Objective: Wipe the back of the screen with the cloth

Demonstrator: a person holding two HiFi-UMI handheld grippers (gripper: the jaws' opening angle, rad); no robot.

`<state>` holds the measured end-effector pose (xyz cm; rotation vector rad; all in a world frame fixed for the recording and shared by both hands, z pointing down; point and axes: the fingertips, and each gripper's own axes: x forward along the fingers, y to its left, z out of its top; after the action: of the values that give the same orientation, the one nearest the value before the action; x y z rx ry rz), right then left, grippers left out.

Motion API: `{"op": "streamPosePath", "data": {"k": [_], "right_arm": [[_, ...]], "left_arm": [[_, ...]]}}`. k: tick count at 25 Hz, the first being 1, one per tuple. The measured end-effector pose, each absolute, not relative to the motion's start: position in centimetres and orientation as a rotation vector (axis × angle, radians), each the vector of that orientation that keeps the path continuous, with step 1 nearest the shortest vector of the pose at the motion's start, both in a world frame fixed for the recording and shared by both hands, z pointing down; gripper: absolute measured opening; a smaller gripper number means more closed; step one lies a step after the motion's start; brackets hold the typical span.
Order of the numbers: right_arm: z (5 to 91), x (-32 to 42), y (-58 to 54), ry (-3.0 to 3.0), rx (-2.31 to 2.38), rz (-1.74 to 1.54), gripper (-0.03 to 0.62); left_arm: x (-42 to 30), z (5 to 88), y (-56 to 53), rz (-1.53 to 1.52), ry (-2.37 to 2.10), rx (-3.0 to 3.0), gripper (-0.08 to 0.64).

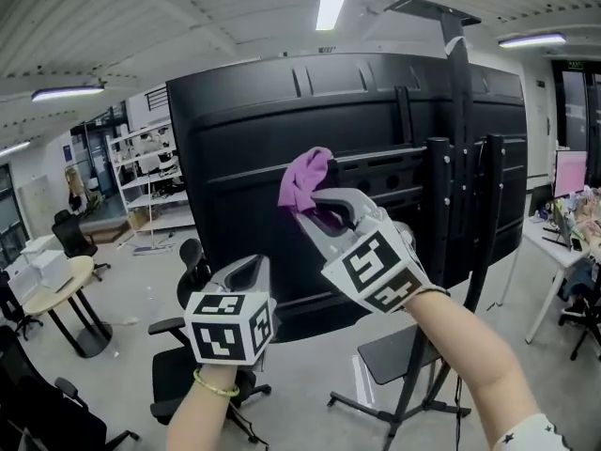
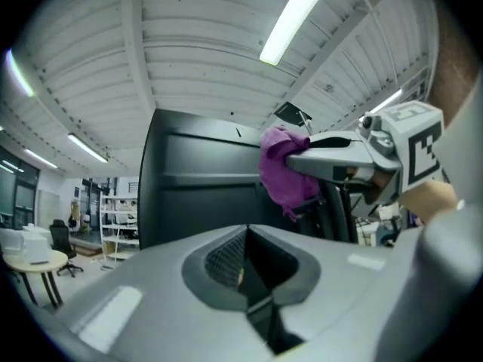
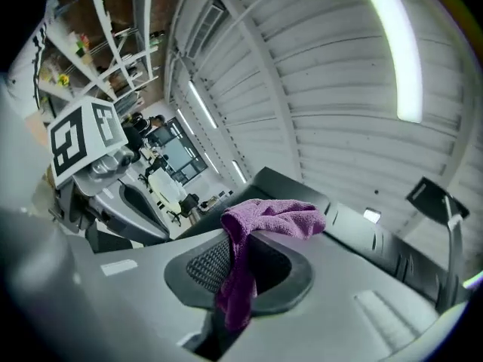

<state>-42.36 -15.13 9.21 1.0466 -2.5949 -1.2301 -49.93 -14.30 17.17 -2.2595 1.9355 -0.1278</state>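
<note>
We hold the purple cloth point(image 1: 306, 178) in the right gripper point(image 1: 317, 212), whose jaws are clamped on one fold of it while the rest bunches past the tips, up against the back of the black screen point(image 1: 272, 130) near its middle. We cannot tell whether the cloth actually presses on the panel or sits just short of it. The left gripper point(image 2: 247, 256) hangs lower and nearer to us, its jaws brought together on nothing. Our main worry is the thin hold. The back is ribbed, and the mounting bracket point(image 1: 413, 172) sits just right of the cloth. A stroke across either could snag the loose bunch and drag it out of the jaws. If the bunch folds aside, the hard jaw tips could meet the panel and scuff it. The screen hangs on a freestanding stand point(image 1: 462, 214), so a hard push might rock it, and the left gripper is not placed to steady anything. As for containers, none belongs to this job. Open shelving point(image 1: 150, 172) at the far left holds items too small for us to name. White boxes point(image 1: 38, 261) on a round table point(image 1: 58, 294) at the left are shut, so we cannot see their contents.
</note>
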Motion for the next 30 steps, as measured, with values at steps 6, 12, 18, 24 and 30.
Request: {"op": "streamPosePath", "data": {"k": [6, 12, 18, 24, 30], "right_arm": [[-1.4, -47.8, -21.5, -2.467, 1.121, -1.494, 0.049], [-4.9, -51.7, -25.2, -1.882, 1.281, -1.848, 0.049], [-0.9, -54.3, -26.9, -1.790, 1.223, -1.852, 0.049], [5.2, -54.4, -26.7, -1.819, 1.188, -1.813, 0.049], [12.7, -53.0, -26.1, -1.802, 1.147, -1.791, 0.049]], "left_arm": [[-54.2, 5.9, -22.6, -0.088, 1.966, -2.174, 0.008], [-57.0, 1.6, -26.1, -0.005, 1.991, -2.119, 0.008], [-57.3, 4.8, -25.6, 0.019, 2.010, -2.093, 0.008], [-57.4, 11.1, -23.8, 0.049, 2.045, -2.085, 0.008], [-58.1, 19.5, -22.6, 0.139, 2.118, -2.169, 0.008]]}}
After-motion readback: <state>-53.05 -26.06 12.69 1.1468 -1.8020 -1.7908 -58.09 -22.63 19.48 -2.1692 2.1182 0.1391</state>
